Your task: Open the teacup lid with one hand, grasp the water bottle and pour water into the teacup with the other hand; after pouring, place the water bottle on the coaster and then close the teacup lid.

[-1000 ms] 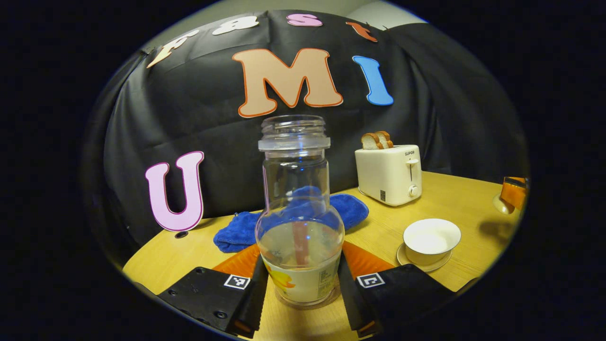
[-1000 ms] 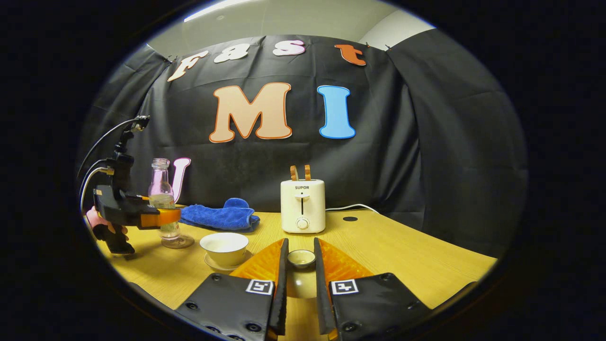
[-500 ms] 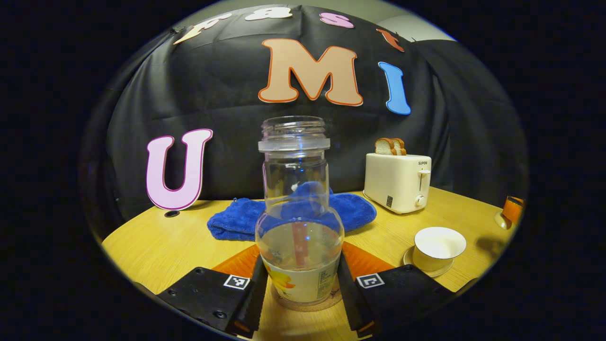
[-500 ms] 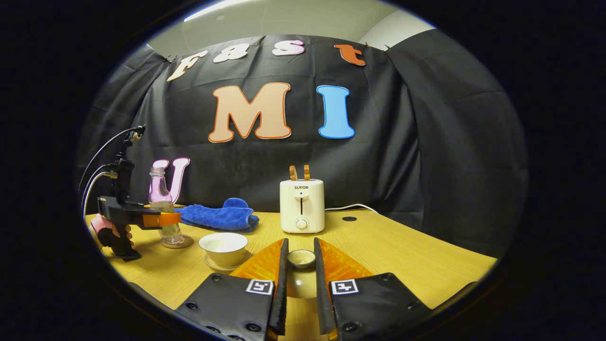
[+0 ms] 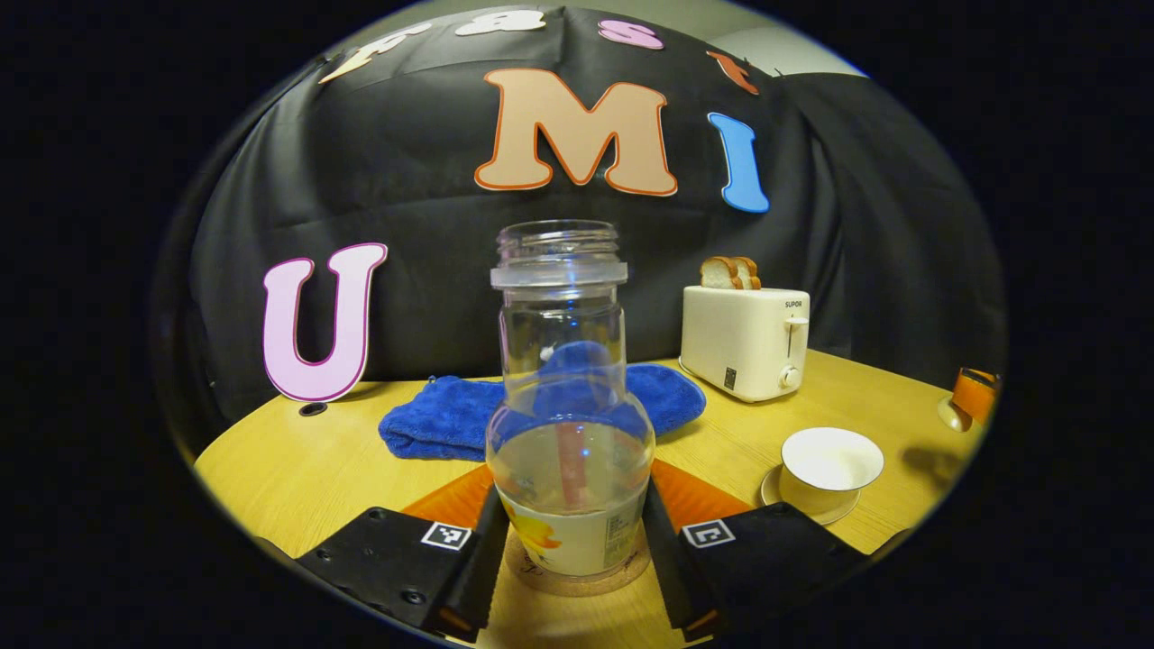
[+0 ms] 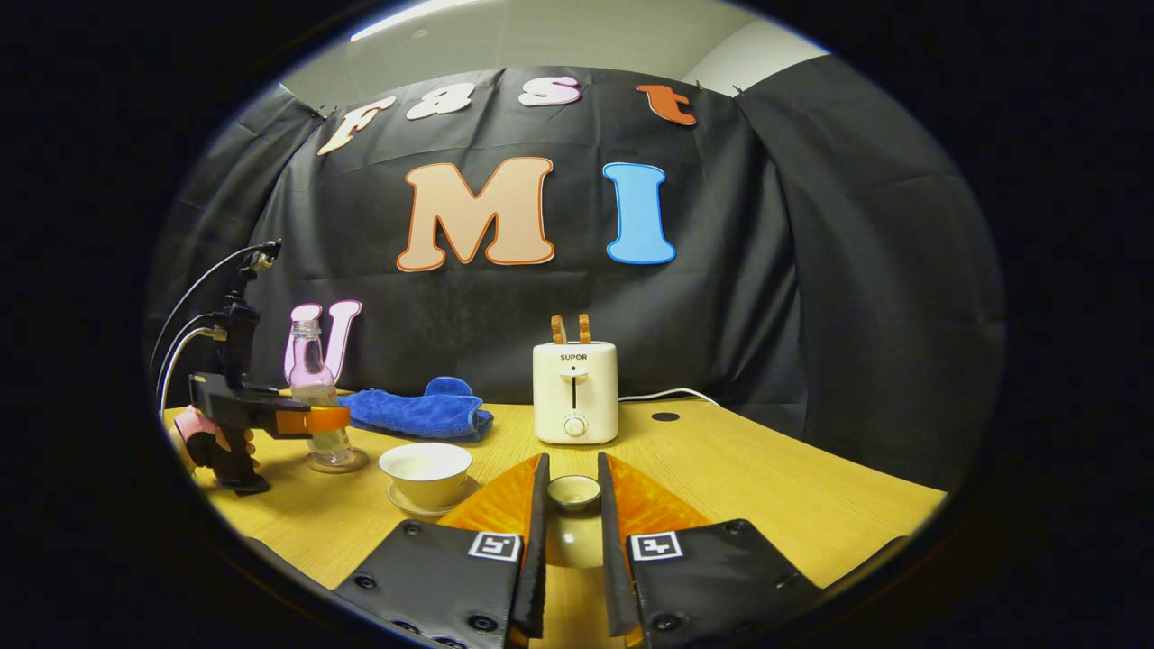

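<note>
Tabletop (image 5: 297,460): left tongs (image 5: 570,541) pinch bottle (image 5: 568,406); right tongs (image 6: 572,532) pinch half-hidden lid (image 6: 573,492).

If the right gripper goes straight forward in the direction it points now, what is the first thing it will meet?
The right gripper, shut on the teacup lid, points at the toaster standing by the wall. The table between them looks free, so the toaster probably comes first, though depth is unclear.
</note>
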